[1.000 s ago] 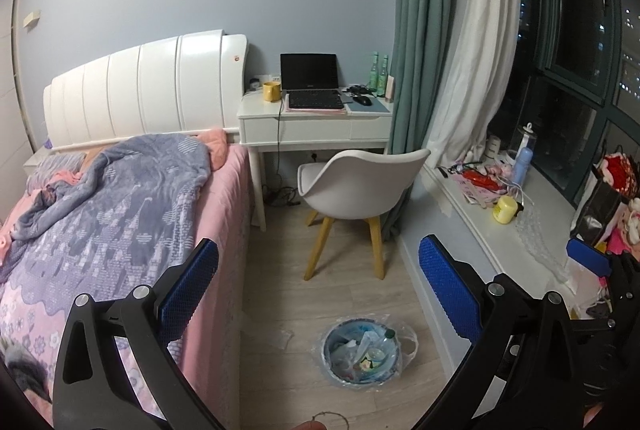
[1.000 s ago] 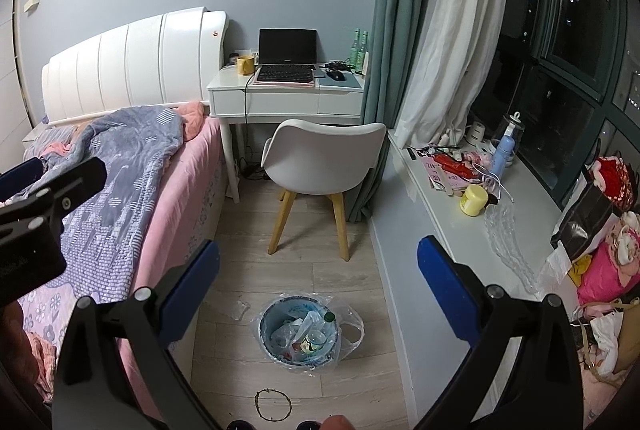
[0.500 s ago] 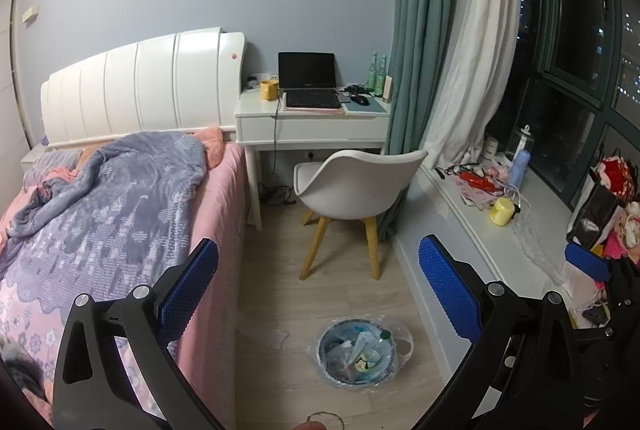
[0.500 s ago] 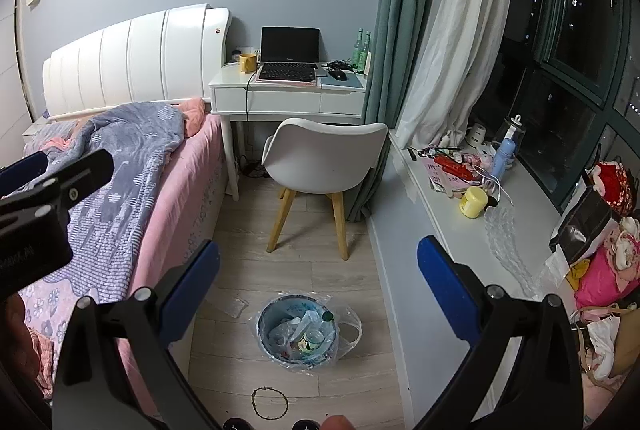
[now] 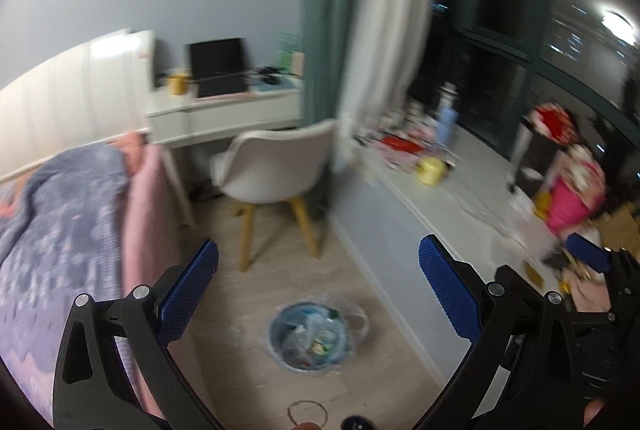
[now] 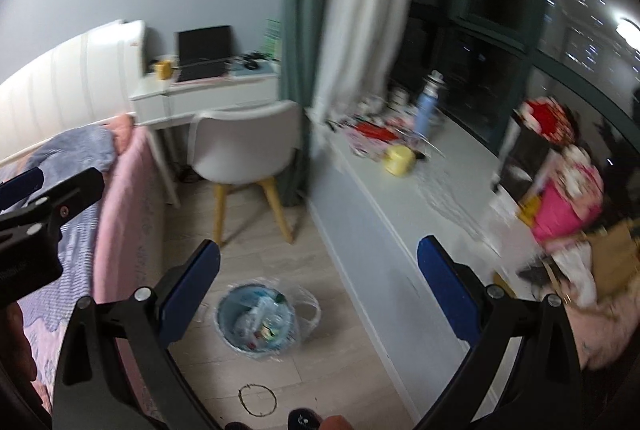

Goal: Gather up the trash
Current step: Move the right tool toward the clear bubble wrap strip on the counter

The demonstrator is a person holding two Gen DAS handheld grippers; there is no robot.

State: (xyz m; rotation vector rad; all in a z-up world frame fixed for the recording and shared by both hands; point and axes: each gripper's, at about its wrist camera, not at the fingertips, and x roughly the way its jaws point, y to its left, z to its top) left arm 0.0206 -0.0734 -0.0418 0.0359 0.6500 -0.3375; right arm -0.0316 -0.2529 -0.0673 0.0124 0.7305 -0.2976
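Left wrist: left gripper (image 5: 318, 278) spread wide, empty.

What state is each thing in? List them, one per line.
Left gripper: open, holding nothing.
Right gripper: open, holding nothing.
Trash bin: upright on the floor, bag-lined, holding trash.
Laptop: lid open, screen dark.
Chair: upright, beside the desk.
Curtains: drawn aside.

Right gripper (image 6: 318, 280) hangs wide open over the bedroom floor.
Bag-lined trash bin (image 6: 258, 318) below, between bed (image 6: 120, 206) and window ledge (image 6: 400, 214).
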